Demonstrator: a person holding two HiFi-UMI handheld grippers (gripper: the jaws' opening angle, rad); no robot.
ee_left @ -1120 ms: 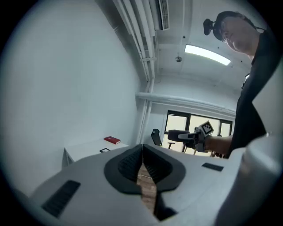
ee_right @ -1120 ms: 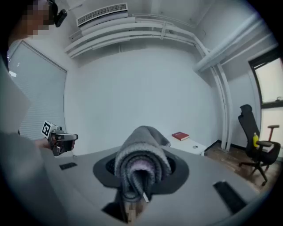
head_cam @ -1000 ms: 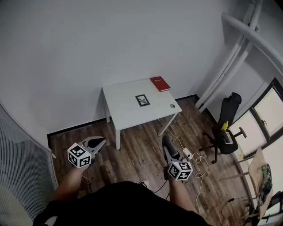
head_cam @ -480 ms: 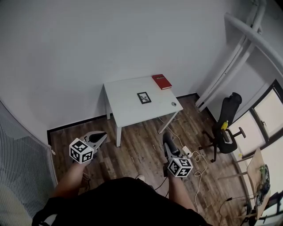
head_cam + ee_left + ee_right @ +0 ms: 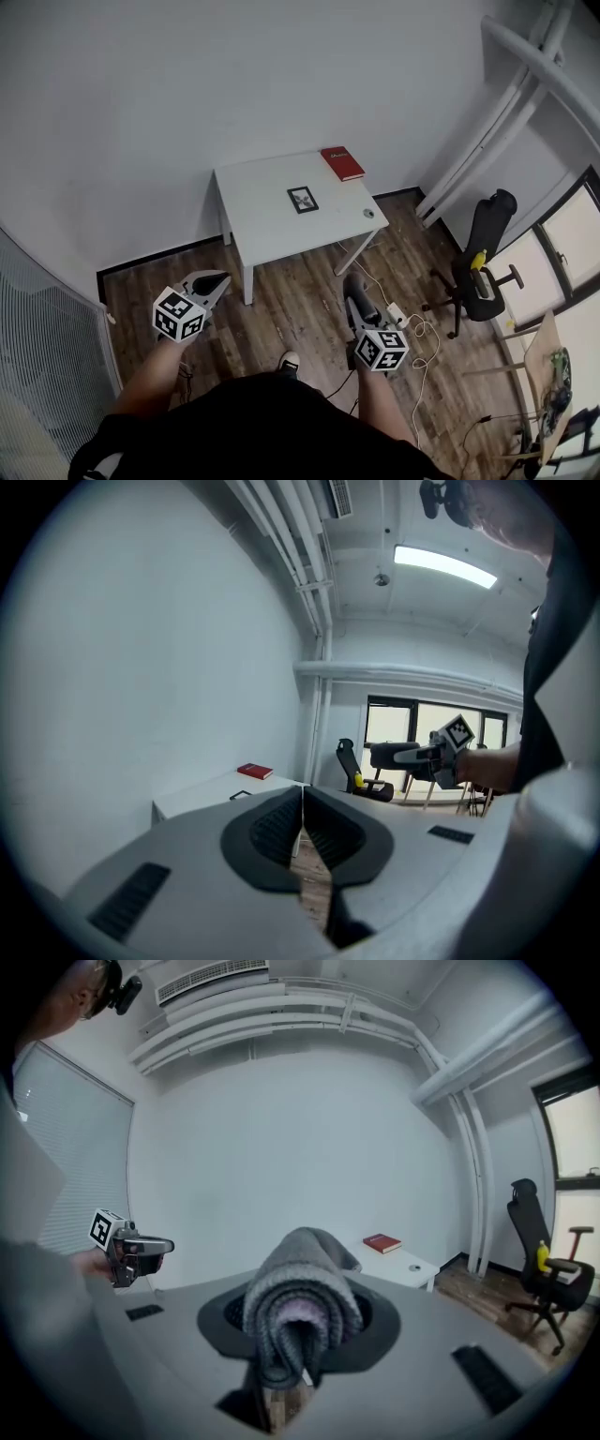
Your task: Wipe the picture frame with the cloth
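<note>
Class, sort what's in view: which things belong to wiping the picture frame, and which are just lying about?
For the job: picture frame, grey cloth in the right gripper, white table.
Lying about: red book, office chair, power strip.

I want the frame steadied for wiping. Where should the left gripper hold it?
Probably its left edge, from above: the picture frame lies flat on the table, so only its thin rim offers purchase; that side faces the left gripper.

Grey ribbed-knit cloth (image 5: 300, 1307); matt white smooth table (image 5: 262, 216); dark wood-plank floor (image 5: 300, 300).
</note>
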